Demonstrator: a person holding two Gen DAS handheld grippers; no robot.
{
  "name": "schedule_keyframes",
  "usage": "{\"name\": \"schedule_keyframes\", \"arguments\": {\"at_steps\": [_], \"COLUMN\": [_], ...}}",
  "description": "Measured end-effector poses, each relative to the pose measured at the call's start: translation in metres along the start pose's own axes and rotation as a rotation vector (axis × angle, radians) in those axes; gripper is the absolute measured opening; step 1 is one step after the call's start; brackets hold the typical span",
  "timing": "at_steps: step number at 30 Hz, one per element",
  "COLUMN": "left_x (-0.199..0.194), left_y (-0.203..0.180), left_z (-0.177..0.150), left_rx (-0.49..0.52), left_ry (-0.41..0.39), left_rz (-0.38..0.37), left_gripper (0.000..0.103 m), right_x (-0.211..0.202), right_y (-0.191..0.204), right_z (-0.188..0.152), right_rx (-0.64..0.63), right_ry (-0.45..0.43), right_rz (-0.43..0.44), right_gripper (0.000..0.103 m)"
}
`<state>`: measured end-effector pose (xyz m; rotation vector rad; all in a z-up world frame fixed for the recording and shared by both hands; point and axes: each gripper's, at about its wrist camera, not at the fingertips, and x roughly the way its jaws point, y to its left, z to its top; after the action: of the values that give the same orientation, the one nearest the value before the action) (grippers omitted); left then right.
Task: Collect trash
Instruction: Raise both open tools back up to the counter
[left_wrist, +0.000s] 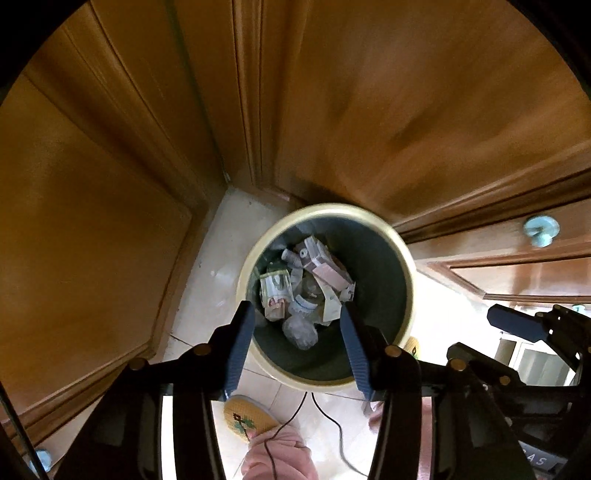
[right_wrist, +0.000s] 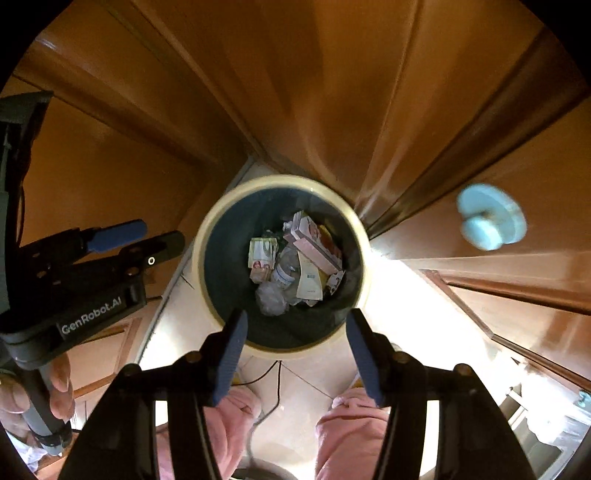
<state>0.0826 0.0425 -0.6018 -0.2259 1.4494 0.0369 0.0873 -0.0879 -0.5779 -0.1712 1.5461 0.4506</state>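
A round bin with a cream rim (left_wrist: 397, 236) and a dark inside stands on the floor in a wooden corner; it also shows in the right wrist view (right_wrist: 207, 236). Trash (left_wrist: 306, 284) lies in its bottom: cartons, a crushed plastic bottle, crumpled clear plastic, paper; it shows in the right wrist view too (right_wrist: 295, 266). My left gripper (left_wrist: 297, 332) hangs open and empty above the bin's near rim. My right gripper (right_wrist: 295, 336) is open and empty above the bin as well. The right gripper shows at the left view's right edge (left_wrist: 517, 325), the left gripper at the right view's left edge (right_wrist: 122, 236).
Wooden doors and panels (left_wrist: 369, 92) close in the corner behind the bin. A pale blue knob (right_wrist: 487, 221) sticks out of a drawer front on the right. Below are pale floor tiles (left_wrist: 207, 273), a yellow slipper (left_wrist: 247, 417), pink trouser legs (right_wrist: 351, 424) and a thin black cable (left_wrist: 332, 417).
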Motion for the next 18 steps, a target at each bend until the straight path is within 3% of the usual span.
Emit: {"name": "schedule_keyframes", "arguments": {"at_steps": [3,10,12,18], "left_x": [-0.030,-0.147,-0.187,-0.276], "left_y": [-0.002,-0.008,-0.011,-0.027], "left_z": [0.007,0.030,0.036,0.045], "left_rx": [-0.003,0.005,0.004,0.033], "left_ry": [-0.036,-0.178,-0.233,-0.345], "left_rz": [0.002,0.026,0.037,0.043], "left_gripper": [0.047,0.047,0.054,0.056], "right_x": [-0.031,-0.139,-0.174,-0.258], "right_y": [0.004,0.018,0.023,0.031], "right_z": [0.002,0.009,0.010,0.009], "right_rx": [-0.009,-0.042,-0.059,-0.083], "right_ry": [-0.042,-0.208,-0.265,-0.381], "right_rz": [-0.011,-0.038,-0.050,-0.071], "right_gripper": [0.056,0.056,0.056,0.056]}}
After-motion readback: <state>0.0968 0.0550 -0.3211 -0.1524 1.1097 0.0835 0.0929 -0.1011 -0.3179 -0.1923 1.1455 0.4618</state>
